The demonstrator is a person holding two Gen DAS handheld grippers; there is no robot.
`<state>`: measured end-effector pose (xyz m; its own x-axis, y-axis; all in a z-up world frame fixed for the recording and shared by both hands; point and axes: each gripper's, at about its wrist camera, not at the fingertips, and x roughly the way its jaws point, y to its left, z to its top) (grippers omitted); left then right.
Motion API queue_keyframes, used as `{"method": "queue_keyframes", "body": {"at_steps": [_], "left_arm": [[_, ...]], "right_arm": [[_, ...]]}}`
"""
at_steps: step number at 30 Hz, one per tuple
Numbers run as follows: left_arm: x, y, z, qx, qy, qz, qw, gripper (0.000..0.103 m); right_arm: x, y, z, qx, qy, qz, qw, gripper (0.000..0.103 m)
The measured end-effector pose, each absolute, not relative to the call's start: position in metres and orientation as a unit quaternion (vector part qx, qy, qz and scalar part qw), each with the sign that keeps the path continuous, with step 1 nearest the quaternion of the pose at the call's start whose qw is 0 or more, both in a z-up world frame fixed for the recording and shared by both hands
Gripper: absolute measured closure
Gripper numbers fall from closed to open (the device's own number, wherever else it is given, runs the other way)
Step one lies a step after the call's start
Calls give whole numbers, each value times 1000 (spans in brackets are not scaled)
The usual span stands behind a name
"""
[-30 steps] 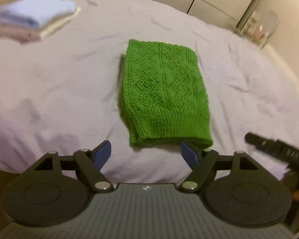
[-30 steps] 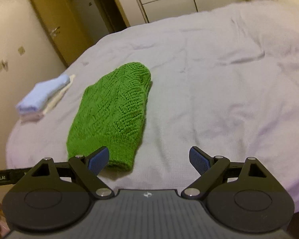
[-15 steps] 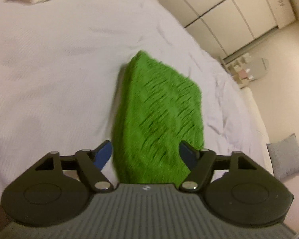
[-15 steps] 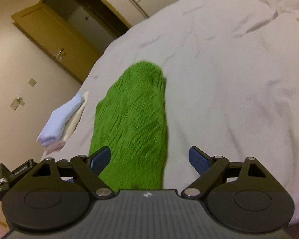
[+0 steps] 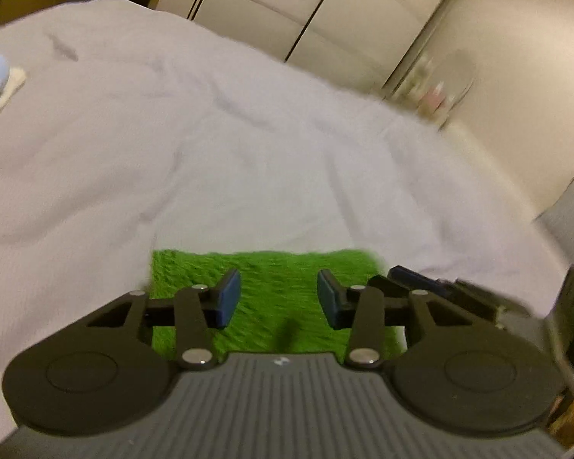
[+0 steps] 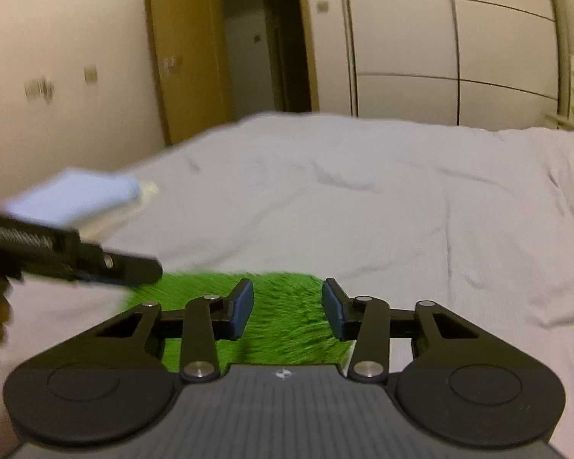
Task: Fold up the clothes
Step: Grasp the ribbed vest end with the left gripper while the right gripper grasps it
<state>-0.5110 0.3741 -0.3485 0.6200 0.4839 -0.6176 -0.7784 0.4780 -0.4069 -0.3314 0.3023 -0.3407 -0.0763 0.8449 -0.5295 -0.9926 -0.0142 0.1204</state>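
Both claws hung low over the near end of the folded green knitted garment (image 5: 275, 287), which lay flat on the pale lilac bedsheet (image 5: 248, 153) close to the bed's near edge. The left gripper (image 5: 278, 298) had its blue-padded fingers (image 5: 227, 298) partly spread, with a clear gap between them and green knit showing through that gap; nothing was pinched between the pads. The right gripper (image 6: 287, 308) stood the same way, its blue pads (image 6: 243, 308) apart with the garment (image 6: 283, 325) visible in the gap, and it gripped nothing either. Whether any fingertip actually touched the wool could not be told, since the fabric was smeared with blur in both views.

Seen from the right wrist, the left gripper's black body (image 6: 76, 256) reached in from the left edge just beside the garment's left corner. Seen from the left wrist, the right gripper's dark body (image 5: 440, 290) lay just beside the garment's right corner.

Further up the bed on the left sat a small stack of folded pale blue and cream cloths (image 6: 76, 197), well apart from the green piece. White panelled wardrobe doors (image 6: 451, 49) and a wooden door frame (image 6: 183, 57) stood beyond the bed.
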Motion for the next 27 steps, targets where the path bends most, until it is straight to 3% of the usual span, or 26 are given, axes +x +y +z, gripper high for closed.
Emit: {"method": "queue_keyframes", "body": {"at_steps": [2, 8, 12, 16, 19, 23, 27], "left_arm": [[-497, 384, -371, -316, 257, 398, 822, 68], [-494, 393, -392, -311, 255, 392, 827, 67], [-509, 379, -370, -355, 228, 385, 821, 78], [-537, 334, -344, -399, 172, 354, 828, 78], [-544, 299, -351, -401, 178, 354, 826, 78], [-552, 252, -360, -403, 187, 353, 823, 76], [-548, 254, -392, -436, 194, 374, 795, 71]], "right_arm": [[-329, 325, -362, -182, 246, 686, 660, 70], [-319, 352, -395, -203, 299, 673, 646, 74], [-310, 346, -380, -175, 330, 674, 638, 73], [-307, 291, -347, -120, 317, 692, 637, 68], [-316, 241, -335, -104, 307, 703, 633, 68], [-339, 196, -339, -129, 297, 705, 631, 68], [-356, 197, -374, -184, 320, 683, 631, 67]]}}
